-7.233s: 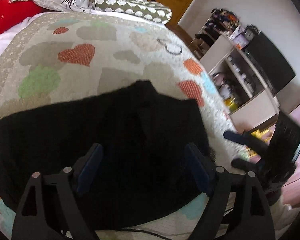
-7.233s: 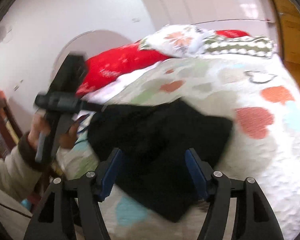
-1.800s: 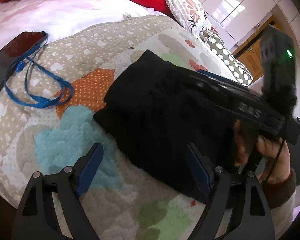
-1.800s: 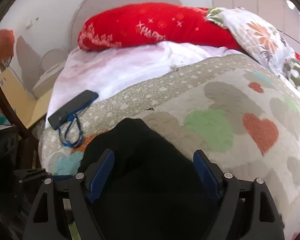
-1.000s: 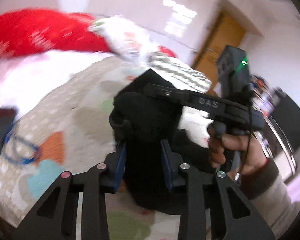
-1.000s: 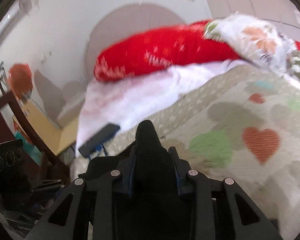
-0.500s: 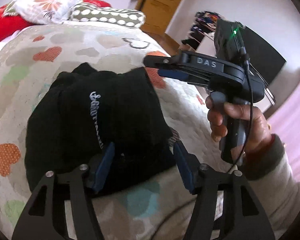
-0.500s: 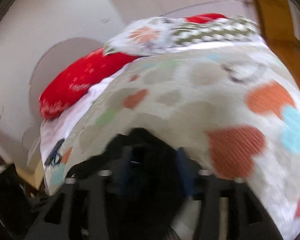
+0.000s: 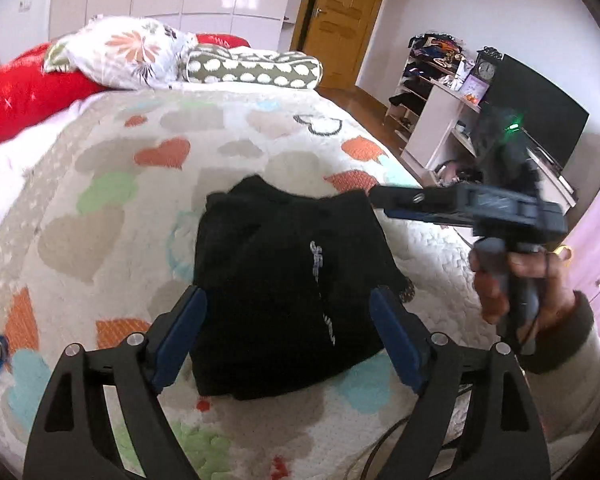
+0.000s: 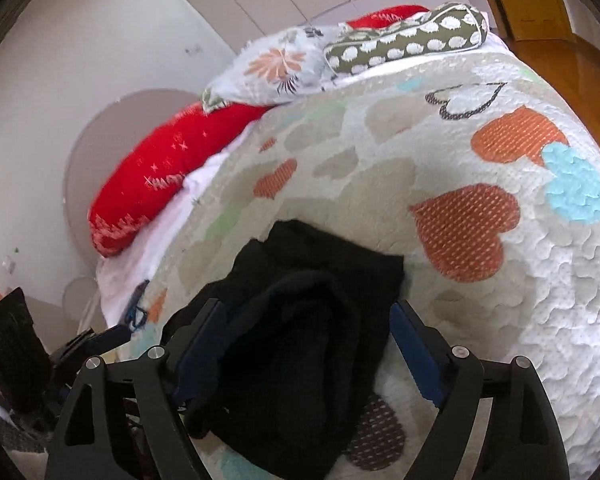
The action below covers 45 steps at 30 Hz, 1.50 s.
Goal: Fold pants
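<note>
Your left gripper point(image 9: 288, 336) and right gripper point(image 10: 296, 352) both have fingers spreading wider, pinching nothing. The black pants point(image 9: 288, 296) sit bundled at frame center on the heart-print bedspread point(image 9: 100, 208). They look soft, light and floppy, so I'd grab a thick folded edge.

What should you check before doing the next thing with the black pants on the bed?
1. Pants lie in one folded bundle on the quilt: ok.
2. Left tongs let go, jaws opening, pads off the cloth: ok.
3. Right tongs let go, jaws opening: ok.
4. Edges lined up neatly: not ok, the top layer looks bunched in the right wrist view.
5. Pants clear of the pillows: ok.
6. Underside smooth: cannot tell.
</note>
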Each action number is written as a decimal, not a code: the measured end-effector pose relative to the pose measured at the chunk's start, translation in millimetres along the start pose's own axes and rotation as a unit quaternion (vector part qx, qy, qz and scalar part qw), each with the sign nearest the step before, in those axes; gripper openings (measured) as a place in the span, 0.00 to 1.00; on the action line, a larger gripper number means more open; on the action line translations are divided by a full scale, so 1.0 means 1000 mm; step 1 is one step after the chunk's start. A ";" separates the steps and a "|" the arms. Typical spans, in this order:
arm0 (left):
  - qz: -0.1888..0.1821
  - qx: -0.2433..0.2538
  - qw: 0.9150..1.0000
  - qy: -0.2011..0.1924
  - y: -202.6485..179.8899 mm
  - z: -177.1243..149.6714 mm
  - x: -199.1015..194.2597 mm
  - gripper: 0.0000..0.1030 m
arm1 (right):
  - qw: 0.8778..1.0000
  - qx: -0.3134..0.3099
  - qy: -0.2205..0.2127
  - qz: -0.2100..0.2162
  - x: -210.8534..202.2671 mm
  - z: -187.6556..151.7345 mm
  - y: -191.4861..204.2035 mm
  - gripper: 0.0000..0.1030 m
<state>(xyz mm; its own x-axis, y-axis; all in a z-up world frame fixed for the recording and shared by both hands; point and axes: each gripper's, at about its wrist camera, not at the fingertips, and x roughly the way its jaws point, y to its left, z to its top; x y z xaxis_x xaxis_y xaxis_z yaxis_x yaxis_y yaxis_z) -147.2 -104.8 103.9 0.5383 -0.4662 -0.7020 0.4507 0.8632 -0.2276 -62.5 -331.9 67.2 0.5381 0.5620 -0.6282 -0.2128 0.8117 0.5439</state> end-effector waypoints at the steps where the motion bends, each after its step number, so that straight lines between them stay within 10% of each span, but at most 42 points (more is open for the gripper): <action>1: -0.002 -0.003 1.000 -0.003 0.002 -0.003 -0.001 0.82 | 1.000 -0.003 -0.003 0.010 -0.003 -0.003 0.005 0.83; 8: 0.021 -0.030 0.999 0.007 0.024 -0.012 0.005 0.82 | 0.996 -0.038 0.063 0.053 0.018 -0.027 0.033 0.78; 10: 0.023 -0.037 0.999 0.006 0.026 -0.013 0.002 0.82 | 0.994 -0.057 0.075 0.058 0.032 -0.031 0.038 0.16; 11: 0.022 -0.038 0.999 0.003 0.026 -0.012 0.000 0.82 | 0.994 -0.072 0.070 0.046 0.033 -0.032 0.040 0.13; 18: -0.001 -0.032 0.999 0.035 0.017 -0.018 0.037 0.82 | 0.989 -0.128 0.069 -0.037 0.003 -0.046 0.025 0.11; 21: 0.008 -0.035 0.997 0.068 0.023 -0.017 0.050 0.82 | 0.991 -0.105 0.080 -0.031 0.008 -0.050 0.015 0.25; 25: 0.009 -0.047 0.999 0.023 0.042 0.005 0.028 0.82 | 0.996 -0.083 0.014 -0.015 -0.025 -0.035 0.011 0.68; 30: 0.010 -0.087 0.996 0.028 0.062 0.017 0.038 0.82 | 0.990 -0.139 -0.026 -0.018 -0.022 0.013 0.028 0.68; 40: -0.017 -0.037 0.998 0.047 0.020 -0.017 0.048 0.82 | 0.955 -0.248 0.157 -0.030 0.131 0.049 0.070 0.42; 43: -0.017 -0.044 0.997 0.056 0.023 -0.021 0.056 0.82 | 0.948 -0.260 0.181 -0.032 0.149 0.038 0.063 0.09; 45: -0.025 -0.054 0.997 0.057 0.026 -0.021 0.056 0.82 | 0.937 -0.304 0.169 -0.045 0.145 0.033 0.076 0.06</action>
<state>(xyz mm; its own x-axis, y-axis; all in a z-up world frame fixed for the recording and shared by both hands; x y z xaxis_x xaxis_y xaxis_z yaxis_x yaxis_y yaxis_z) -120.4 -104.4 44.5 0.4302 -0.4895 -0.7585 0.3924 0.8581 -0.3312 25.8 -193.9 35.6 0.3090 0.4225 -0.8521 -0.6595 0.7407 0.1281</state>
